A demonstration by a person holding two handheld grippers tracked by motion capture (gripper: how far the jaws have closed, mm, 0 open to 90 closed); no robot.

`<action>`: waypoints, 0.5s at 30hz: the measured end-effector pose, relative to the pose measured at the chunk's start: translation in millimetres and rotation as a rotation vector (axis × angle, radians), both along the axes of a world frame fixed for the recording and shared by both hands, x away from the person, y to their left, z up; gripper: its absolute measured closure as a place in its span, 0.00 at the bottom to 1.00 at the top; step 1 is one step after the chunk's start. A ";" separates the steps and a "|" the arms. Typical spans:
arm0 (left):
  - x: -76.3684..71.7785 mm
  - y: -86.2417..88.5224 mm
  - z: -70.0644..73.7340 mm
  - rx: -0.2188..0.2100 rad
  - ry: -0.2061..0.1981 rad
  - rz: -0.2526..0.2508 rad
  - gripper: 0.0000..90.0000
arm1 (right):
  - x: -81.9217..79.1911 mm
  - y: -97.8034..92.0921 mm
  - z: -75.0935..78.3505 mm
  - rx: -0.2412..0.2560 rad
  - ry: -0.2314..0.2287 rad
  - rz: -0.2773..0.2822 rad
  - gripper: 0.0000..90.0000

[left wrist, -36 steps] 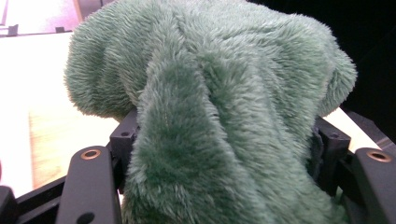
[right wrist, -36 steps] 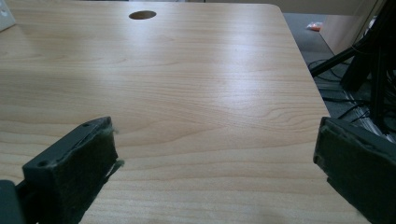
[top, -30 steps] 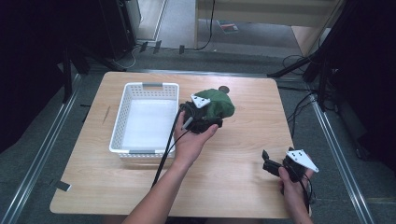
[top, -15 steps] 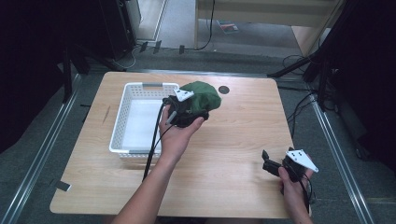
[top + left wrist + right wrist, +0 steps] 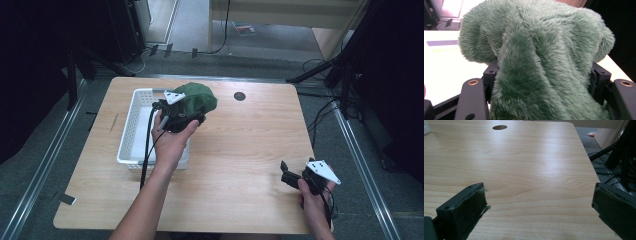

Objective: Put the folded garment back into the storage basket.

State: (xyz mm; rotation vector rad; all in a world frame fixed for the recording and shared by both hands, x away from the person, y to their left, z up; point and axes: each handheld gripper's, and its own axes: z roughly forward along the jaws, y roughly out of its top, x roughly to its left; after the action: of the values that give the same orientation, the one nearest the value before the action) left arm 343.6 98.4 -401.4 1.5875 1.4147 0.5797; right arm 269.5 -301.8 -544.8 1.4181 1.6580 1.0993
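1. Green plush (image 5: 197, 98): one, a soft furry lump. It is held off the table (image 5: 240, 150), over the basket's far right corner and rim. In the left gripper view the plush (image 5: 536, 62) bulges out between the fingers and over them.
2. Left gripper (image 5: 181, 116): fingers clamped on the plush, narrow gap, fur squeezed between. Hand wrapped round the body; cable trails down toward the person.
3. Basket (image 5: 131, 131): one, white, perforated walls, at the table's left side. Its visible inside looks bare.
4. Progress, judged: pick-up done, plush carried to the basket's edge. Left to do: bring it over the open middle, lower it, release. About two thirds along.
5. Right gripper (image 5: 289, 176): low at the table's near right corner, well apart from plush and basket. Fingers (image 5: 464, 205) spread wide, nothing between them, bare wood ahead. A few green fibres cling to one pad.
6. Count: one plush, one basket, two grippers, one table. One dark round hole (image 5: 239, 96) in the table, near the far edge, just right of the plush.
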 end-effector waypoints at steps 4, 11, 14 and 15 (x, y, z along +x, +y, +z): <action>0.9 15.2 -3.9 0.003 0.004 0.031 0.37 | -0.1 0.1 0.0 0.000 -0.001 0.000 0.00; 4.8 45.7 -15.1 0.019 0.020 0.094 0.37 | -0.1 0.9 -0.1 -0.008 -0.003 0.000 0.00; 8.8 58.2 -23.2 0.028 0.029 0.116 0.37 | 0.0 0.8 0.0 -0.006 0.000 -0.001 0.00; 9.7 61.3 -25.0 0.031 0.031 0.120 0.37 | -0.1 0.8 0.0 -0.007 0.000 -0.001 0.00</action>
State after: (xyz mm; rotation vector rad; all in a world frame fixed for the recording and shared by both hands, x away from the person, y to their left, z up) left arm 353.3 159.6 -426.4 1.5497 1.5387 0.6521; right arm 269.4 -301.0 -544.8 1.4143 1.6592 1.0926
